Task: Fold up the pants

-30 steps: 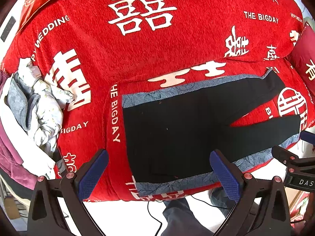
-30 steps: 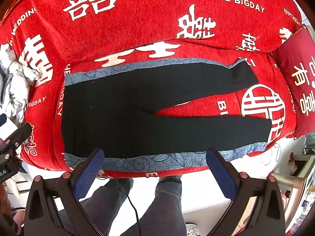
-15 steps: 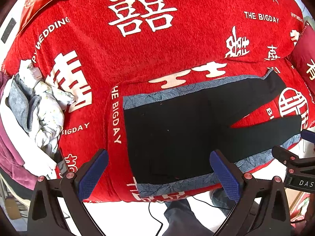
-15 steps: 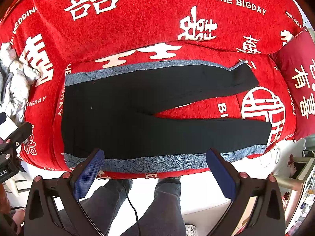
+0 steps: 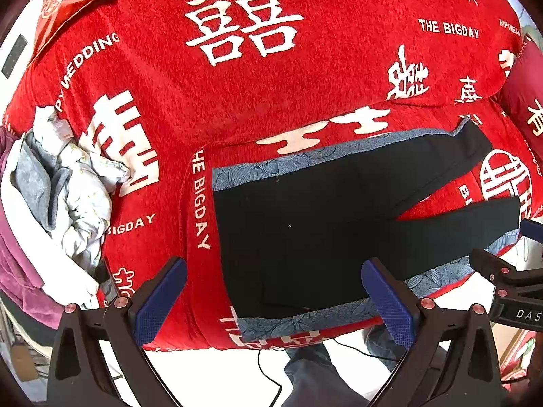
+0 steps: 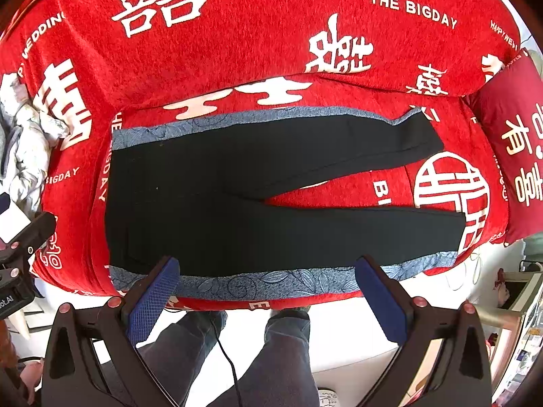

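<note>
Currently black pants (image 6: 258, 203) laid flat on blue patterned mat (image 6: 271, 286), waistband at left, two legs spread apart toward right. Mat spread over seat of sofa covered in red wedding-print cover (image 6: 271, 34). Left gripper (image 5: 275, 291) held above near edge by waistband, fingers spread wide, nothing gripped. Right gripper (image 6: 264, 291) held above near edge by lower leg, fingers likewise wide apart, nothing held. Crumpled pale clothes (image 5: 68, 190) seen at sofa's left end. Dark red cushion (image 6: 512, 149) seen at right end.
</note>
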Action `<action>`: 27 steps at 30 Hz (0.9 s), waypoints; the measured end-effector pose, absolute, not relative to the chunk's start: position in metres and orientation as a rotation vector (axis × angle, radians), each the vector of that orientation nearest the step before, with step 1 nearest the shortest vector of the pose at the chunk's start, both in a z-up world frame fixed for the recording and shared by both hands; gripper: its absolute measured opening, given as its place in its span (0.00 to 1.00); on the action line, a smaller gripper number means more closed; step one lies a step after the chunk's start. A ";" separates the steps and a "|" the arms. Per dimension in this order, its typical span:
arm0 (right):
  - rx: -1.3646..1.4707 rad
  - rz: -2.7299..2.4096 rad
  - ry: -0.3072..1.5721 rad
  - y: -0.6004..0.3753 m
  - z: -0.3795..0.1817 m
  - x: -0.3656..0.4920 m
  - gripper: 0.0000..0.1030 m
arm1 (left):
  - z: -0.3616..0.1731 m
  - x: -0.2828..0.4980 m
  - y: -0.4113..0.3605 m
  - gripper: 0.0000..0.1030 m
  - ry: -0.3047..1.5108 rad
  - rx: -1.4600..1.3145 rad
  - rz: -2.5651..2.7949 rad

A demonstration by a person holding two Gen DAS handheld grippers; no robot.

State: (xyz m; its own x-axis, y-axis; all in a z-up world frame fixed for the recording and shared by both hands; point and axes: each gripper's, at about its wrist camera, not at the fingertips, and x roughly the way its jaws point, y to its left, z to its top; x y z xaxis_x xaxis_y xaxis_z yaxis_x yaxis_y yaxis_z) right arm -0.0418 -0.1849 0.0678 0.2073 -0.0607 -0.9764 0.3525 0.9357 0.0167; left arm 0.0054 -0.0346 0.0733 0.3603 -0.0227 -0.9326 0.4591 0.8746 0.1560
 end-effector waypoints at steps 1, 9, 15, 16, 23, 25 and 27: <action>0.253 -0.291 1.333 -0.184 0.069 -0.041 1.00 | 0.073 0.006 -0.035 1.00 1.170 0.428 -0.322; 0.224 -0.295 1.307 -0.181 0.074 -0.043 1.00 | 0.073 0.006 -0.036 1.00 1.165 0.434 -0.324; 0.222 -0.296 1.298 -0.183 0.074 -0.043 1.00 | 0.073 0.007 -0.036 1.00 1.165 0.435 -0.320; 0.221 -0.297 1.297 -0.183 0.075 -0.044 1.00 | 0.074 0.008 -0.036 1.00 1.165 0.435 -0.319; 0.222 -0.295 1.294 -0.184 0.074 -0.042 1.00 | 0.074 0.009 -0.036 1.00 1.165 0.436 -0.318; 0.222 -0.294 1.293 -0.184 0.074 -0.043 1.00 | 0.074 0.009 -0.036 1.00 1.166 0.436 -0.317; 0.223 -0.293 1.293 -0.184 0.074 -0.041 1.00 | 0.074 0.009 -0.036 1.00 1.165 0.436 -0.318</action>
